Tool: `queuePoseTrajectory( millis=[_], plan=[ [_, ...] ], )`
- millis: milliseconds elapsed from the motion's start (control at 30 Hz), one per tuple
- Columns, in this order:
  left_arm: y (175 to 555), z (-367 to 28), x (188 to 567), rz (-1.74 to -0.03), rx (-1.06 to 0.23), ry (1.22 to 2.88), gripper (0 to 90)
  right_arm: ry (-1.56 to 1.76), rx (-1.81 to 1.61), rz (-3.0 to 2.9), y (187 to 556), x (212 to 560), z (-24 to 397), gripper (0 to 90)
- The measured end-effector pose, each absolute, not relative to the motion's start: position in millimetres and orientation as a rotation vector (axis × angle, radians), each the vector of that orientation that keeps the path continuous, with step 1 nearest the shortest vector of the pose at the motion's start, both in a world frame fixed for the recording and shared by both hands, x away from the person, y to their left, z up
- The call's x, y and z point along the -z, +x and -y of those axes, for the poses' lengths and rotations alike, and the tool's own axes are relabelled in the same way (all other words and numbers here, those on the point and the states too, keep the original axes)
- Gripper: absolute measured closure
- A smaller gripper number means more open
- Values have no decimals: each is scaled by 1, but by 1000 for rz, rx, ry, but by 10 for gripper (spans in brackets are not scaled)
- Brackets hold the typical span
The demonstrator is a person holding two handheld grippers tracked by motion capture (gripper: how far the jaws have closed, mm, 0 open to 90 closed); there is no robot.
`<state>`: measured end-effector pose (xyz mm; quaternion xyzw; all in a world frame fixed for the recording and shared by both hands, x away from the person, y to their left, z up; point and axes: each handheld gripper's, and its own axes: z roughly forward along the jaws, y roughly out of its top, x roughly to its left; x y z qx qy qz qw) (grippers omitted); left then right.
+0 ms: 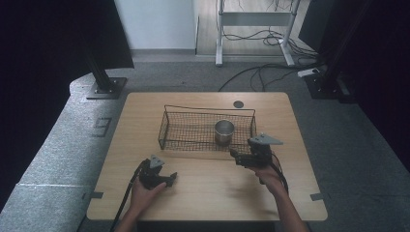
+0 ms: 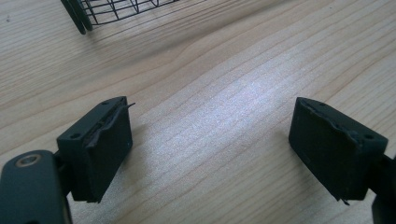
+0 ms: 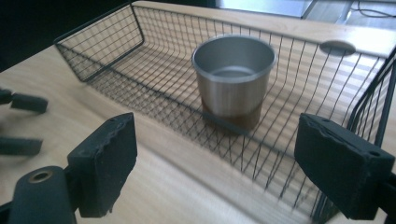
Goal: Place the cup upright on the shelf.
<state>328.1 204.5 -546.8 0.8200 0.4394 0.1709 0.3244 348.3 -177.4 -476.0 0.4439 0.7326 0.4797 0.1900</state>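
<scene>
A black wire basket (image 1: 169,129) stands in the middle of the wooden table (image 1: 208,193). Upright inside it, towards its right end, is a shiny metal cup (image 1: 224,131). My right gripper (image 1: 235,158) hovers just in front of the basket's near right side, open and holding nothing. In the right gripper view the cup (image 3: 233,77) stands beyond the basket's near wall (image 3: 261,154), between the wide-apart jaws of that gripper (image 3: 219,140). My left gripper (image 1: 169,180) is low over the table at front left, open. Its jaws (image 2: 212,126) frame bare wood, with a basket corner (image 2: 107,9) ahead.
A round grey cable grommet (image 1: 238,104) is set in the table behind the basket. Desk legs and cables (image 1: 270,38) lie on the floor beyond the table. Dark stands (image 1: 104,82) flank the far corners. The left gripper's jaws (image 3: 23,121) appear at the left edge of the right gripper view.
</scene>
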Motion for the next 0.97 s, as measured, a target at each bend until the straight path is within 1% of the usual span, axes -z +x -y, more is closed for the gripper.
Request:
queuePoseTrajectory(
  millis=[433, 633, 967],
  plan=[
    [328, -204, 547, -1153, -448, 2149, 133, 1295, -1321, -2104, 302, 522, 202, 146],
    [328, -204, 547, -1153, -449, 2149, 133, 1310, -1294, -2119, 298, 532, 205, 149],
    [328, -204, 547, -1153, -448, 2149, 133, 1310, -1282, -2116, 299, 535, 204, 152]
  ],
)
